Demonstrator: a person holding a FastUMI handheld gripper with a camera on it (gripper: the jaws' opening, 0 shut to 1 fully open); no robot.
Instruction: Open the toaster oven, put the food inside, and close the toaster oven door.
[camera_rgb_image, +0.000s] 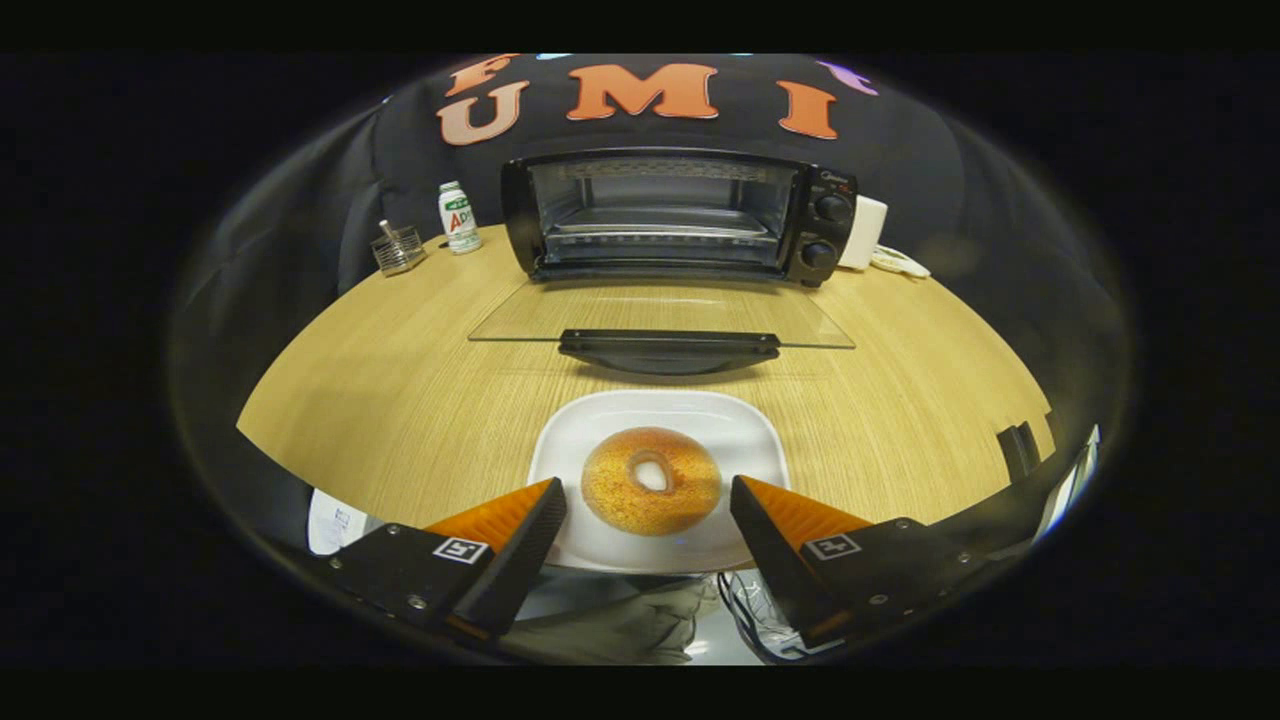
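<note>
A golden-brown donut (651, 480) lies on a white plate (600, 425) near the front edge of the wooden table. My gripper (648, 488) is open, its orange-and-black fingers (520, 525) on either side of the donut, apart from it. Beyond the plate stands the black toaster oven (680, 215) with its glass door (660, 315) folded down flat toward me, the black handle (668, 350) at its near edge. The oven's cavity shows a wire rack and nothing on it. Two knobs (832, 208) sit on its right side.
A small bottle (458, 217) and a wire holder (398, 248) stand to the left of the oven. A white box (865, 232) and a white object (900, 262) lie at its right. The table (400, 390) has bare wood on both sides of the plate.
</note>
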